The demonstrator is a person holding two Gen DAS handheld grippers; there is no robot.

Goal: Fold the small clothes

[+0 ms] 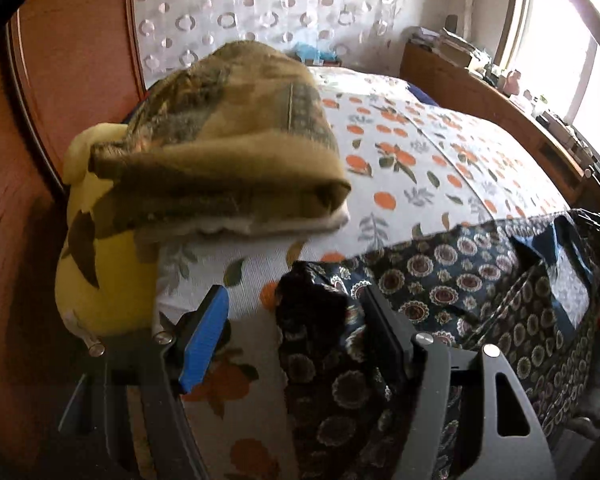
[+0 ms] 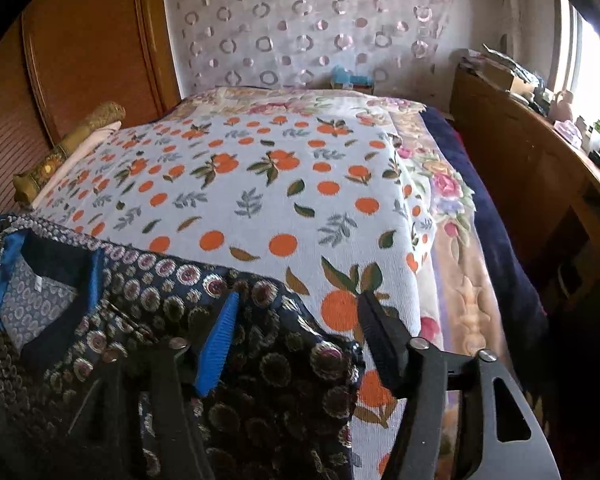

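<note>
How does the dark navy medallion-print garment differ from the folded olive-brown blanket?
The dark navy medallion-print garment lies spread flat at the near bed edge; the folded olive-brown blanket sits stacked thick at the bed's side. The garment has small round florals and blue neck trim; the blanket has muted, blurry patterning. Both rest on the orange-print bedspread.

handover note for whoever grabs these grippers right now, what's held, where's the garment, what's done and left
Left gripper: open, a bunched edge of the dark floral garment between its fingers, not pinched.
Right gripper: open, over the garment's other corner, holding nothing.
The garment lies on the orange-print bedspread at the near edge, collar showing, looking partly folded.
A folded brown blanket sits on a yellow cushion to the left.
Left: regrip, finish the fold.
</note>
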